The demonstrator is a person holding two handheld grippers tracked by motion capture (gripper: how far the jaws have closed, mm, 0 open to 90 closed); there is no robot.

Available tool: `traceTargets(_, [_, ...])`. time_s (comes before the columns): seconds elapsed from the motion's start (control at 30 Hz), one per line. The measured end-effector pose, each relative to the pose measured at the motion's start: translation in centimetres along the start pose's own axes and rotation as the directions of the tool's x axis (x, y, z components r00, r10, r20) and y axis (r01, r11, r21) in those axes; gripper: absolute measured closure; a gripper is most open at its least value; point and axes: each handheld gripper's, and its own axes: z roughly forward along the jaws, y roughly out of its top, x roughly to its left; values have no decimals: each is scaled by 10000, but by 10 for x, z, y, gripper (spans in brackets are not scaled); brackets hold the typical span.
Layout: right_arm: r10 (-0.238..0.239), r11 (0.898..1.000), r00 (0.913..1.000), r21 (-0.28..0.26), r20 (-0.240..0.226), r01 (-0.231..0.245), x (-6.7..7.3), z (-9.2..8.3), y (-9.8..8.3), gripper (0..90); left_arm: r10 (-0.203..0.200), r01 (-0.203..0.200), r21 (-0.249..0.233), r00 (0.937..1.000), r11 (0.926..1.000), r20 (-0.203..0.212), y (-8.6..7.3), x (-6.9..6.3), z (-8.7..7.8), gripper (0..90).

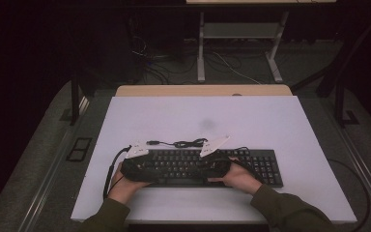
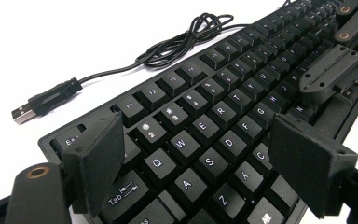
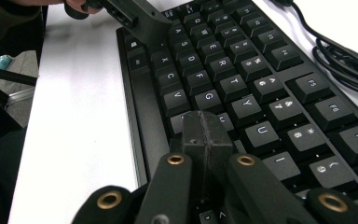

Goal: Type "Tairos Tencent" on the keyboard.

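Observation:
A black keyboard (image 1: pixel 251 164) lies across the near half of the white table (image 1: pixel 198 116). Its black cable (image 2: pixel 186 37) coils behind it and ends in a loose USB plug (image 2: pixel 28 109). My left gripper (image 2: pixel 200 144) hovers low over the left keys, around Q, W, A and S, with its jaws open and nothing between them. Facing it from the right, my right gripper (image 3: pixel 205 133) has both jaws pressed together and its tip down by the H and J keys. In the high view the left gripper (image 1: pixel 149 167) and right gripper (image 1: pixel 207 166) point at each other over the keyboard.
The cable bundle (image 1: pixel 183 143) rests on the table just behind the keyboard. A wooden desk edge (image 1: pixel 203 90) runs along the far side of the white table. Beyond it are a white-legged desk frame (image 1: pixel 200 48) and floor cables.

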Motion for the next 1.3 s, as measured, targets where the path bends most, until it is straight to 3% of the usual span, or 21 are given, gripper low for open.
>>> traceTargets(0.43, [13, 9996, 10000, -291, 10, -13, -2, -6, 1, 852, 124, -124, -24, 9999, 9999, 56, 0, -1, 1, 181])
traceTargets(0.83, [191, 9984, 9997, -538, 136, -184, -7, -13, 1, 665, 199, -197, -60, 9994, 9998, 290, 2, -5, 1, 217])
traceTargets(1.07, [351, 9971, 9992, -678, 206, -337, -10, -15, 0, 501, 199, -193, -148, 9988, 9997, 446, 3, -6, -1, 308])
traceTargets(1.3, [473, 9958, 9972, -816, 585, -425, -13, -17, -1, 371, 267, -258, -140, 9971, 9996, 716, 3, -8, -1, 479])
